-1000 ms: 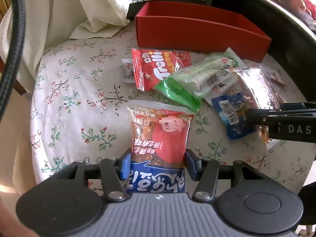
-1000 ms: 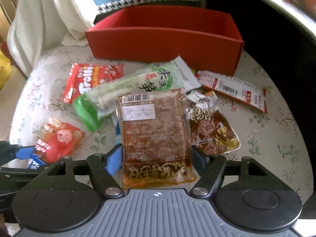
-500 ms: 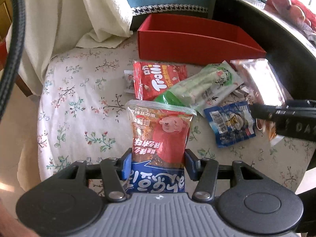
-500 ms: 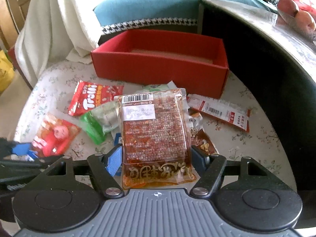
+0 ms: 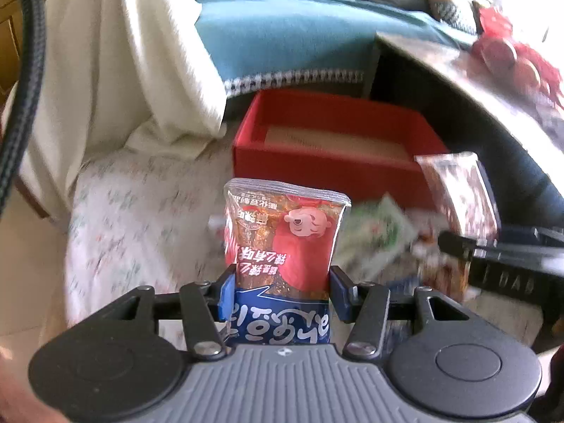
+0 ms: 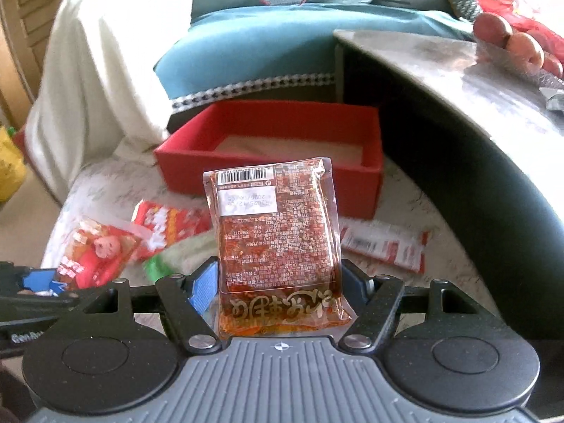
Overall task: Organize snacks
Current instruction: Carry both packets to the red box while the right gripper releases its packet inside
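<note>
My left gripper [image 5: 278,294] is shut on a red-and-blue snack packet [image 5: 282,239] with a cartoon face, held above the floral-clothed table. My right gripper [image 6: 278,287] is shut on a clear packet of red-brown spicy snack [image 6: 275,232] with a barcode on top. An open, empty red box [image 5: 331,155] stands at the back of the table; it also shows in the right wrist view [image 6: 268,148]. The right gripper [image 5: 500,268] and its packet show at the right of the left wrist view. The left gripper's packet [image 6: 95,257] shows at the left of the right wrist view.
A red Trolli bag [image 6: 169,225], a green packet [image 5: 377,236] and a red-and-white stick packet [image 6: 384,246] lie on the floral tablecloth [image 5: 141,218]. A dark curved table [image 6: 458,112] rises at right. A white cloth [image 5: 123,70] and a teal sofa [image 5: 289,31] stand behind.
Both grippers have lifted with their packets and tilted up, so the red box's inside and the sofa behind now show. Both stay shut on their packets.
</note>
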Demonstrator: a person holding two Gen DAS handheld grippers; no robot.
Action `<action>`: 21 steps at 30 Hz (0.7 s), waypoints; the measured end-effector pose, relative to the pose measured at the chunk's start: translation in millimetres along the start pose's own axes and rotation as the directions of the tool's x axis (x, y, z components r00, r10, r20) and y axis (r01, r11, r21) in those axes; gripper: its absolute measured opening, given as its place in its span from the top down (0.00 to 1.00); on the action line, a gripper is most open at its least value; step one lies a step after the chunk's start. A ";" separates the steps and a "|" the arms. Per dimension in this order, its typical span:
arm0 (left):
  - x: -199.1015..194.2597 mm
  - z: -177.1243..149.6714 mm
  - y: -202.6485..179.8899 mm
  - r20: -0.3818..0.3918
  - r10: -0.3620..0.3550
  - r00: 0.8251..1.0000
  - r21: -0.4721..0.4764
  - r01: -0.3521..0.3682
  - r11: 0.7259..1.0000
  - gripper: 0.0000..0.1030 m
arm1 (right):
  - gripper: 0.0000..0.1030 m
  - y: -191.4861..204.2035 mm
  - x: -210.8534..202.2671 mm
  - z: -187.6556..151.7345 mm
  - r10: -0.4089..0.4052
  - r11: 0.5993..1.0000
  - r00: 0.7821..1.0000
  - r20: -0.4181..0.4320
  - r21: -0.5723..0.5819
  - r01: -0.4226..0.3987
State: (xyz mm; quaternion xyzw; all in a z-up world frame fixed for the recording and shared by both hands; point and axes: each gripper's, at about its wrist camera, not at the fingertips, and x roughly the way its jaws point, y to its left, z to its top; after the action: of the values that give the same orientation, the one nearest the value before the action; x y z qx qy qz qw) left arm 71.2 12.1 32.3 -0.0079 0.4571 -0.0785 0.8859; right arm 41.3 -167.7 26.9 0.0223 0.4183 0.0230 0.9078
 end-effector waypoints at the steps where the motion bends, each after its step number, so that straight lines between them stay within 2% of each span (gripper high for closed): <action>1: 4.0 11.3 0.1 0.010 -0.012 1.000 -0.007 0.012 1.000 0.56 | 0.25 -1.5 3.8 4.8 -0.008 1.000 1.000 -0.001 0.004 0.008; 7: 25.1 63.9 -3.1 0.068 -0.022 0.997 -0.018 0.024 1.000 0.56 | 0.25 -7.0 28.5 38.4 -0.085 0.996 0.996 0.020 -0.005 0.085; 14: 73.0 109.5 -12.8 0.067 0.033 0.997 -0.004 -0.033 0.999 0.56 | 0.25 -17.8 64.4 83.6 -0.121 0.993 0.992 0.015 0.008 0.121; 21: 118.2 130.3 -21.1 0.036 0.084 0.996 0.044 -0.085 0.995 0.56 | 0.25 -23.5 115.9 117.7 -0.117 0.992 0.991 -0.070 0.029 0.120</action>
State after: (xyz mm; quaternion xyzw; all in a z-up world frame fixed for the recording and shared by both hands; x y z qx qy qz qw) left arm 241.4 -33.6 14.4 0.0303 0.4399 -0.0513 0.8961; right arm 206.6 -186.6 14.0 0.0118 0.4498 -0.0372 0.8923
